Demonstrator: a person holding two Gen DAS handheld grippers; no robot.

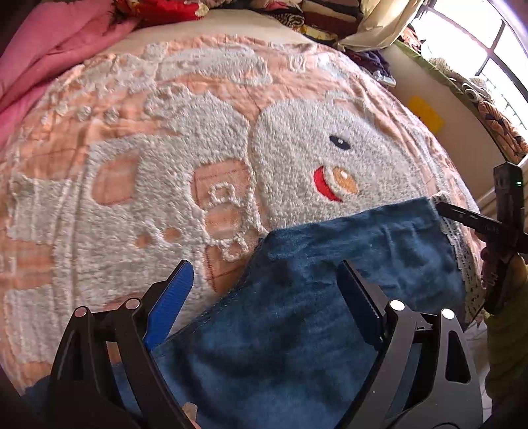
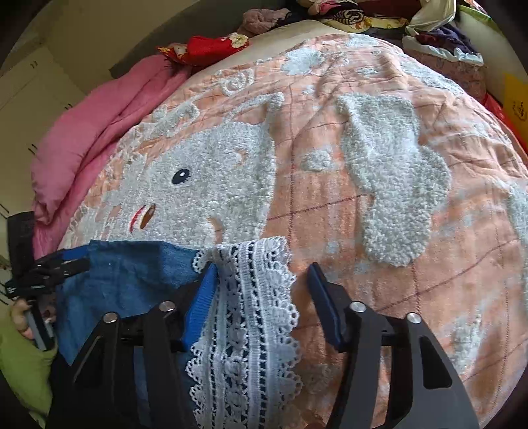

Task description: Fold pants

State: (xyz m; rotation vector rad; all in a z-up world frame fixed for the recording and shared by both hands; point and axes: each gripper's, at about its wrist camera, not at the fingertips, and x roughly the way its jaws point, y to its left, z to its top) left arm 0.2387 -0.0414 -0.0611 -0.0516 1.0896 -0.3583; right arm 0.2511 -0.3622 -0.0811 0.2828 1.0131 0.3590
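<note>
Blue pants [image 1: 297, 313] with a white lace hem [image 2: 250, 313] lie on the near edge of a peach bedspread with a white fuzzy animal [image 1: 204, 158]. My left gripper [image 1: 267, 280] is open, its jaws wide apart above the blue cloth, the left jaw over the bedspread beside the pants' edge. My right gripper [image 2: 264, 283] is open, straddling the lace hem, which lies between the jaws against the left pad. The right gripper also shows at the far right of the left wrist view [image 1: 478, 224], at the pants' corner. The left gripper shows at the left of the right wrist view [image 2: 49, 267].
A pink quilt [image 2: 92, 138] is bunched along the bed's left side. Piled clothes [image 2: 346, 16] lie at the head of the bed. A window [image 1: 478, 43] and cluttered sill run along the right. The bedspread [image 2: 396, 231] stretches beyond the pants.
</note>
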